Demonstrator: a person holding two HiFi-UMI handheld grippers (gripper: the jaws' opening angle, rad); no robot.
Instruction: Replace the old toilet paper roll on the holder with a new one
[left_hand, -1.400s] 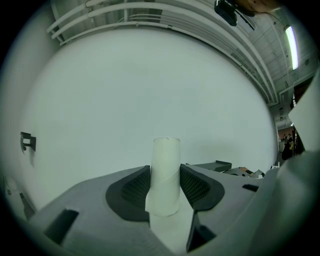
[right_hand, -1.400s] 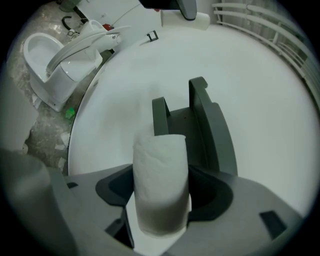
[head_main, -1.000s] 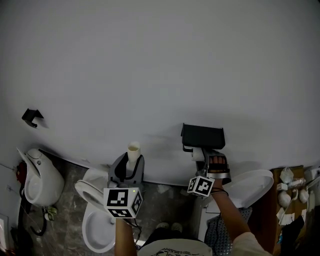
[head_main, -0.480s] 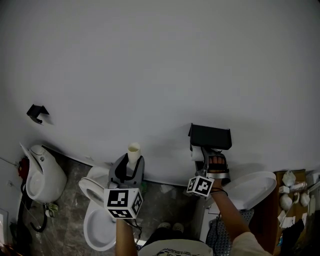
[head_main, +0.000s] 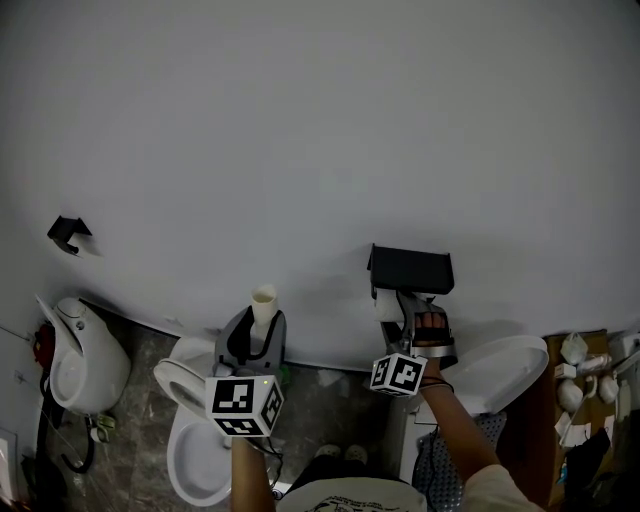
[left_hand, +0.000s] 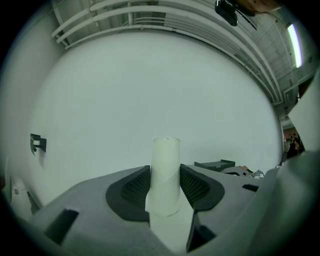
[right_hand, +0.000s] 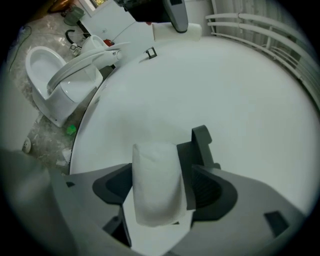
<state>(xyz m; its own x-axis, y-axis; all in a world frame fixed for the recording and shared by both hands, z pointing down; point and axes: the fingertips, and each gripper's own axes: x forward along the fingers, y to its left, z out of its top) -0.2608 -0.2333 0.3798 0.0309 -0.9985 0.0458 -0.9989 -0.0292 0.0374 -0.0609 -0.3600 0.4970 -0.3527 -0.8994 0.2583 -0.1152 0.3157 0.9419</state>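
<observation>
My left gripper (head_main: 258, 325) is shut on a bare cardboard tube (head_main: 263, 306) and holds it upright in front of the white wall. In the left gripper view the tube (left_hand: 165, 175) stands clamped between both pads. My right gripper (head_main: 405, 308) reaches up under the black wall holder (head_main: 411, 270). A full white paper roll (head_main: 387, 306) lies between its jaws. In the right gripper view the roll (right_hand: 156, 182) sits beside the holder's dark arm (right_hand: 201, 142). This arm stands between the roll and the right pad. The right jaws have just been opening and stand wide.
A white toilet (head_main: 195, 440) stands below my left gripper and another (head_main: 80, 360) at the far left. A white seat lid (head_main: 500, 375) lies right of my right arm. A small black hook (head_main: 67, 232) is on the wall. Small white items (head_main: 585, 385) crowd a shelf at the right edge.
Almost nothing differs. The head view swayed slightly right and back. Both grippers keep their places, the left with the tube, the right at the holder.
</observation>
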